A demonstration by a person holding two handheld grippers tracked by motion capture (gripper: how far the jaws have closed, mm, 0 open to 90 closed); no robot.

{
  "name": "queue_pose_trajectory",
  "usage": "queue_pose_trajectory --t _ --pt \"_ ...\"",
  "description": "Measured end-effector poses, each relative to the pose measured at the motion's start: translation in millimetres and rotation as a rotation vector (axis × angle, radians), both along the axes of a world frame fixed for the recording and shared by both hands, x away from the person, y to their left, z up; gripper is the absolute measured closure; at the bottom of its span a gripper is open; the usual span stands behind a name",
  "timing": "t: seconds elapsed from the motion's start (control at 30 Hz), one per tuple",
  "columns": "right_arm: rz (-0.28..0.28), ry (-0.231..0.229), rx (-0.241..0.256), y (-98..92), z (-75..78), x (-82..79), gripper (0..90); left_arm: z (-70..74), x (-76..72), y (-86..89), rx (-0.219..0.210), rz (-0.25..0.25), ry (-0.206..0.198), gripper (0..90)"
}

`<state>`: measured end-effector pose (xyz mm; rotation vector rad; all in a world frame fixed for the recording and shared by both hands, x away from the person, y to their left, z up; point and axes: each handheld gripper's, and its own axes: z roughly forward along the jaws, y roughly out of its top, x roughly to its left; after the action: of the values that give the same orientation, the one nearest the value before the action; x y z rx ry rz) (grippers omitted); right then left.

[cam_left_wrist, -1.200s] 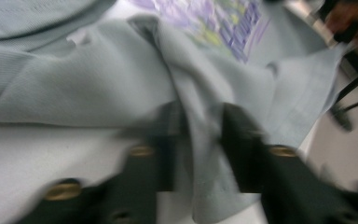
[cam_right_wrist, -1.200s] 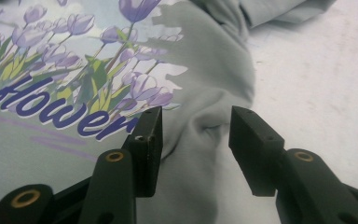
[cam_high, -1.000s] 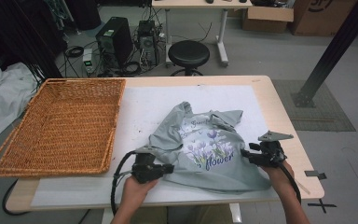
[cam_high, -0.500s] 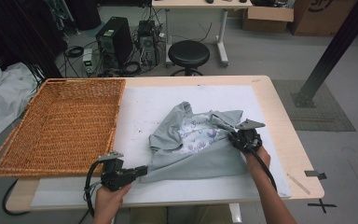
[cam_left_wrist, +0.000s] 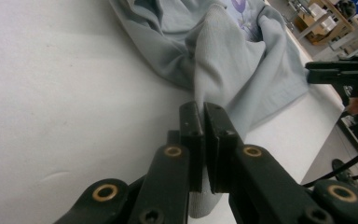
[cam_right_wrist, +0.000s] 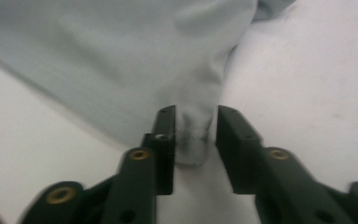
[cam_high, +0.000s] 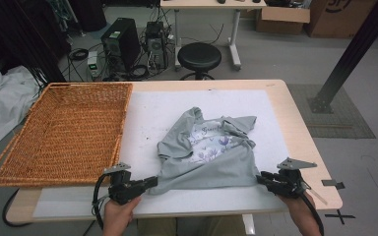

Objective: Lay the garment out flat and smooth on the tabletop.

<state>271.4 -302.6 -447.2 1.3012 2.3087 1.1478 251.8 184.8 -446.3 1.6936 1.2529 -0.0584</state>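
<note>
The table (cam_high: pixel 295 123) carries a white mat (cam_high: pixel 142 123) over most of its top. A wicker basket (cam_high: pixel 64 132) lies on the left part of the table, its right edge just beside the mat, and holds nothing visible.

A grey T-shirt (cam_high: pixel 206 157) lies on the mat right of centre, well apart from the basket. Its upper part is bunched into folds, with a purple flower print (cam_high: pixel 211 145) showing between them. Its lower part lies flatter, with the hem running along the near side, stretched between the two grippers.

The left gripper (cam_high: pixel 150 182) sits at the near left corner of the T-shirt, held by the person's left hand (cam_high: pixel 118 216), which comes in from the bottom edge. In the left gripper view its jaws are pressed together on a fold of the grey cloth (cam_left_wrist: pixel 223 74), which passes between them and emerges below.

The right gripper (cam_high: pixel 263 179) sits at the near right corner of the hem. In the right gripper view its jaws stand a little apart, with the corner of the cloth (cam_right_wrist: pixel 196 135) lying between them; the left jaw touches the fabric, while a gap shows at the right jaw. Whether it grips the cloth cannot be told.
</note>
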Motion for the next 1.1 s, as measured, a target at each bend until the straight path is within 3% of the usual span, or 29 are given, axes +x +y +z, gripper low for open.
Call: queue_pose_trajectory --t 0.07,0.17,0.27,0.43,0.5,0.53,0.57,0.6,0.67,0.7,0.77,0.8,0.87,1.0,1.07,1.1 --pt "0.006 -0.018 -0.009 0.1 1.1 -4.6 86.3 0.5 -0.8 1.8 -0.028 -0.014 0.001 87.0" --pt "0.056 -0.011 -0.033 -0.6 8.1 -16.9 86.9 3.9 -4.6 4.2 -0.069 -0.064 0.008 87.1" --pt "0.101 -0.027 -0.002 -10.1 23.1 -41.0 86.8 5.8 -11.9 5.6 -0.106 -0.117 0.026 87.1" --pt "0.108 0.003 0.003 -30.0 30.3 -78.8 86.8 -1.9 -32.7 -1.3 -0.101 -0.204 0.057 87.1" --pt "0.111 0.036 -0.007 -35.4 25.9 -89.9 86.5 -5.4 -39.3 -3.7 -0.088 -0.208 0.058 85.6" --pt "0.111 0.049 -0.009 -37.8 21.1 -95.3 85.6 -6.3 -40.3 -4.6 -0.071 -0.191 0.056 75.7" --pt "0.107 0.056 -0.01 -38.7 18.1 -96.9 83.0 -7.7 -39.5 -5.7 -0.049 -0.143 0.047 63.9" --pt "0.07 0.048 -0.006 -40.0 13.9 -95.9 68.2 -7.9 -38.1 -5.9 -0.035 -0.117 0.03 58.4" --pt "0.026 0.016 0.036 -39.7 13.1 -88.0 63.6 -6.8 -31.5 -8.3 -0.026 -0.05 -0.006 54.0" --pt "-0.001 -0.02 0.038 -36.4 14.0 -81.5 57.7 -4.9 -27.8 -10.4 -0.013 -0.015 -0.03 51.4" --pt "-0.034 -0.059 0.043 -25.9 16.4 -66.4 56.0 -0.8 -18.9 -15.4 0.004 0.03 -0.083 51.8" --pt "-0.064 -0.078 0.021 -15.3 17.6 -53.8 51.2 1.3 -14.1 -18.1 0.016 0.051 -0.103 51.3" --pt "-0.062 -0.063 -0.01 2.3 13.7 -31.5 50.7 4.6 -5.3 -23.0 0.044 0.073 -0.138 51.0" --pt "-0.078 -0.05 -0.099 23.9 0.9 -10.2 63.1 11.2 13.5 -36.0 0.099 0.107 -0.172 49.3" --pt "-0.08 -0.064 -0.086 21.0 -0.2 -12.6 80.9 14.9 21.2 -41.4 0.131 0.122 -0.196 49.4" --pt "-0.068 -0.072 -0.092 19.5 0.2 -14.8 83.7 17.0 25.7 -44.1 0.146 0.131 -0.215 49.2"
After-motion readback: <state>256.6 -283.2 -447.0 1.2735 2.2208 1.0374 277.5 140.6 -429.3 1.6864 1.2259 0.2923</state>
